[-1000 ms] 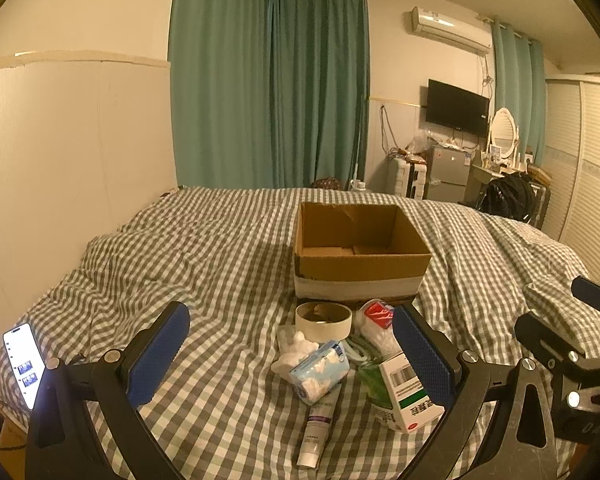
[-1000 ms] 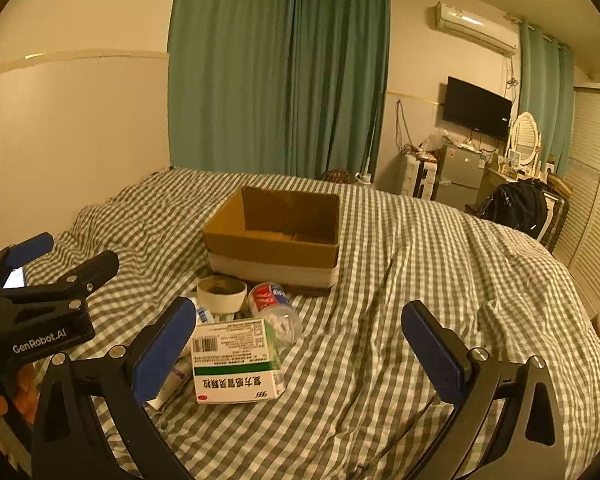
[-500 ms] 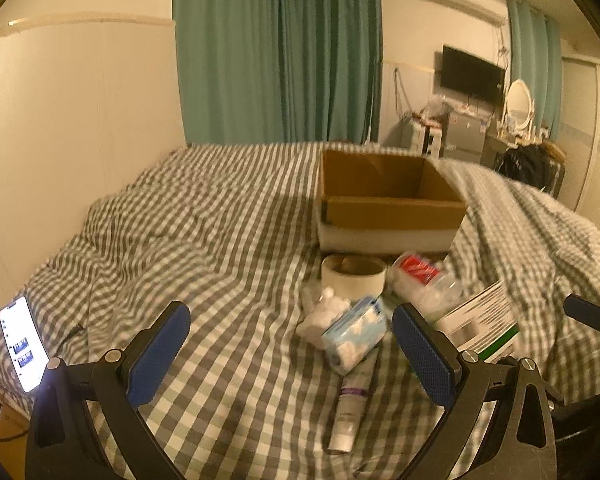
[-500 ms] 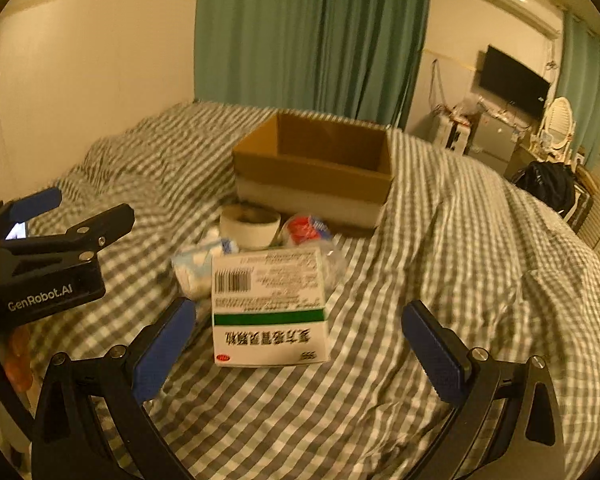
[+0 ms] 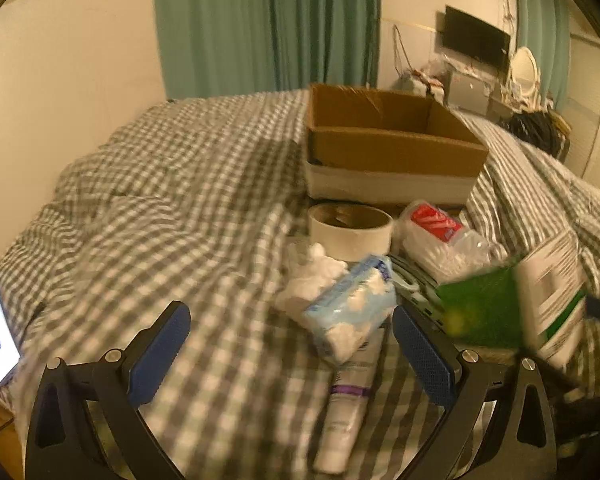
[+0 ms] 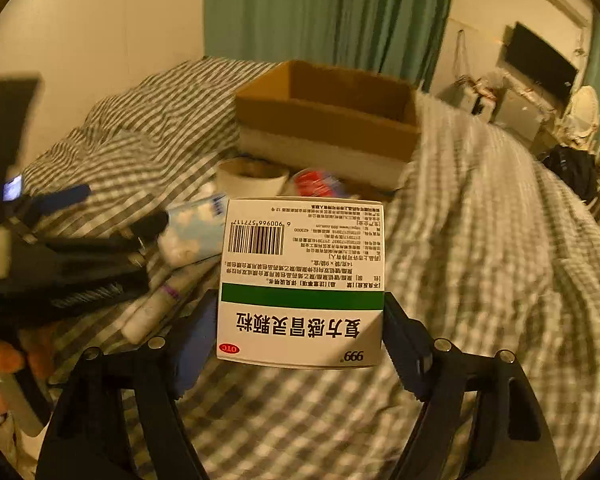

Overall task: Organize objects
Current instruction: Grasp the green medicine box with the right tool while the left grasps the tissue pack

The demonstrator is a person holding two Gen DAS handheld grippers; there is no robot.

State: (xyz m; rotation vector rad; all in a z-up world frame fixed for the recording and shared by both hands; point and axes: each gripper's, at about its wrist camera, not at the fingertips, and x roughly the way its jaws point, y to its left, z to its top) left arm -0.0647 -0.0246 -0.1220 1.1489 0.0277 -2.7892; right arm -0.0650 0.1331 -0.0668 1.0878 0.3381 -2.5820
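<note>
Our right gripper (image 6: 300,340) clamps the white-and-green medicine box (image 6: 302,280) above the checked bedspread (image 6: 480,260), our left gripper (image 5: 288,352) gapes empty; we should keep the box level toward the cardboard box (image 6: 332,116).

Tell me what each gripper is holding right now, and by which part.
The right gripper clamps the medicine box by its two side edges, near the box's near end. The left gripper is open and holds nothing.
</note>
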